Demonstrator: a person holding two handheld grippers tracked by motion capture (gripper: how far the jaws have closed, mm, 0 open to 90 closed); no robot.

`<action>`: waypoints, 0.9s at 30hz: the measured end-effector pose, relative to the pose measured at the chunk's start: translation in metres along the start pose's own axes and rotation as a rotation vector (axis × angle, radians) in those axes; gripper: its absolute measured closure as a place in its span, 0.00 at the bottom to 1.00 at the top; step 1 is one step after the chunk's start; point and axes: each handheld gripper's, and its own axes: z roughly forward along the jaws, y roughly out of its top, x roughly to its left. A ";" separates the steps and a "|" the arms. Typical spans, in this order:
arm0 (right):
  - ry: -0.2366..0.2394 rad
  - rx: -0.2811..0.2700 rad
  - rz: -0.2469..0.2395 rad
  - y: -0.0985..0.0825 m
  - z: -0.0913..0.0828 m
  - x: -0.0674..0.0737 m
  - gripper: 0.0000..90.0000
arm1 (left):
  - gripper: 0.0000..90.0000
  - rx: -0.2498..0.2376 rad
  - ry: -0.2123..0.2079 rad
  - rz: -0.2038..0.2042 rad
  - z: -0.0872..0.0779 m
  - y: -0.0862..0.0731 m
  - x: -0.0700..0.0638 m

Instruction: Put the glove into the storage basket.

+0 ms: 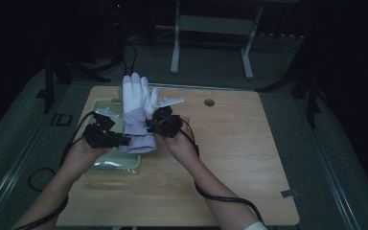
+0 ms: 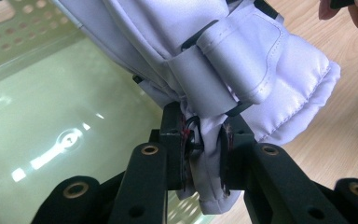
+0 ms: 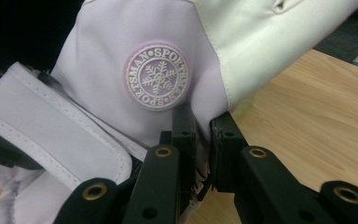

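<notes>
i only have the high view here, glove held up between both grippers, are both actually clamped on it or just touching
Observer: Both are clamped. In the left gripper view the left gripper pinches the cuff edge of the glove between its fingers.
Operator: and the right one, where's it biting
Observer: The right gripper pinches a fold of the glove just below a round badge.
Operator: what's on the badge
Observer: A snowflake ringed by the word SPORTSMAN.
Operator: what's under the left side
Observer: A pale green tray with a perforated wall lies below the glove.
</notes>
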 end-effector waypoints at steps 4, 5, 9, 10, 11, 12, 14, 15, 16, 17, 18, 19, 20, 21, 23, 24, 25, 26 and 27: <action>0.015 -0.001 0.019 0.005 0.016 0.013 0.92 | 0.84 0.023 0.035 0.000 -0.009 -0.009 0.012; 0.017 -0.003 0.021 0.006 0.020 0.016 0.92 | 0.84 0.026 0.043 -0.003 -0.012 -0.011 0.015; 0.022 0.000 0.034 0.012 0.035 0.030 0.92 | 0.84 0.053 0.067 0.003 -0.020 -0.019 0.027; 0.025 0.005 0.041 0.012 0.039 0.033 0.92 | 0.84 0.056 0.078 -0.001 -0.021 -0.021 0.030; 0.029 0.005 0.042 0.013 0.042 0.036 0.92 | 0.84 0.061 0.072 -0.006 -0.022 -0.024 0.032; 0.030 0.007 0.043 0.012 0.044 0.039 0.92 | 0.83 0.064 0.075 -0.002 -0.023 -0.027 0.034; 0.035 0.013 0.044 0.010 0.049 0.043 0.92 | 0.84 0.070 0.067 -0.009 -0.020 -0.033 0.037; 0.038 0.018 0.048 0.008 0.052 0.044 0.92 | 0.83 0.070 0.067 -0.013 -0.018 -0.036 0.039; 0.034 0.025 0.045 0.005 0.054 0.045 0.92 | 0.83 0.078 0.063 -0.017 -0.015 -0.039 0.041; 0.032 0.035 0.047 0.002 0.058 0.046 0.92 | 0.83 0.087 0.060 -0.018 -0.011 -0.041 0.042; 0.029 0.049 0.048 0.000 0.062 0.047 0.92 | 0.83 0.088 0.057 -0.020 -0.007 -0.043 0.044; 0.023 0.061 0.046 -0.002 0.065 0.047 0.92 | 0.83 0.095 0.051 -0.018 -0.003 -0.046 0.046; 0.020 0.072 0.043 -0.004 0.069 0.046 0.92 | 0.83 0.099 0.051 -0.016 0.001 -0.048 0.048; 0.017 0.087 0.041 -0.007 0.072 0.046 0.92 | 0.83 0.104 0.044 -0.016 0.005 -0.049 0.050; 0.009 0.111 0.047 -0.010 0.078 0.045 0.92 | 0.83 0.117 0.037 -0.024 0.012 -0.052 0.053; 0.009 0.111 0.047 -0.010 0.078 0.045 0.92 | 0.83 0.117 0.037 -0.024 0.012 -0.052 0.053; 0.004 0.126 0.048 -0.012 0.081 0.045 0.92 | 0.83 0.131 0.028 -0.030 0.019 -0.054 0.056; -0.006 0.156 0.056 -0.014 0.086 0.044 0.91 | 0.83 0.139 0.024 -0.034 0.021 -0.055 0.057; -0.008 0.165 0.052 -0.015 0.088 0.044 0.91 | 0.83 0.144 0.023 -0.034 0.024 -0.055 0.057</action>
